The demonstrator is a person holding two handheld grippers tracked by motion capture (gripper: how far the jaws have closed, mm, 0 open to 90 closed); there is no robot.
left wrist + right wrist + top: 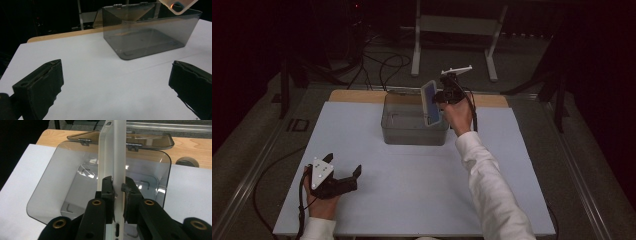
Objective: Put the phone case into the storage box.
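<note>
White board covering is lying across the table (412,200), with a strip of bare wood showing along its far edge in the upper middle of the high view.

Right gripper (117,187) is clamping its two jaws on one pale phone case (112,157), pinching the thin edge so that the case is standing upright above the one smoky clear box (50,185). In the high view the case (430,102) is hanging at the box's right rim (414,137), in the centre of the frame. Box interior is looking bare, its hinged lid (150,141) lying open behind.

Left gripper (116,82) is resting at the lower left of the high view (343,175), jaws standing wide apart with nothing between them. Wide open surface is lying between it and the box.
</note>
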